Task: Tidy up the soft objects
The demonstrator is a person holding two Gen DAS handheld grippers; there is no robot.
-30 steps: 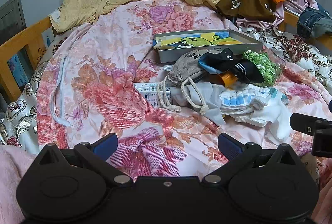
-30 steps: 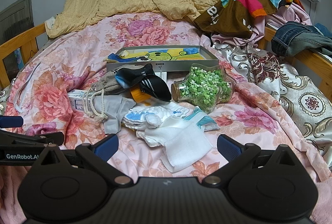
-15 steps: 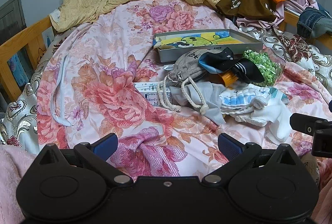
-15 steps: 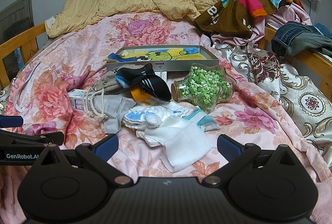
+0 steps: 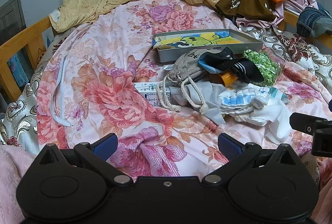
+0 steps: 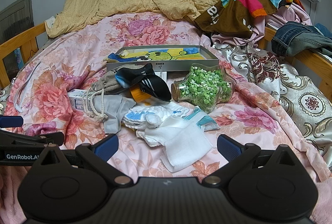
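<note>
Floral bedding [image 6: 145, 37] spreads under our clutter, and nothing has shifted over the last second, so we judge sorting not yet begun. Our left gripper [image 5: 166, 145] and right gripper [image 6: 168, 145] both hover spread and empty. Near centre we count one white sock [image 6: 182, 140], one black sock [image 6: 149, 82], one drawstring pouch [image 6: 110, 82], one grey cloth [image 6: 114, 109], one jar [image 6: 203, 89], with one tray [image 6: 161, 66] farther back.
</note>
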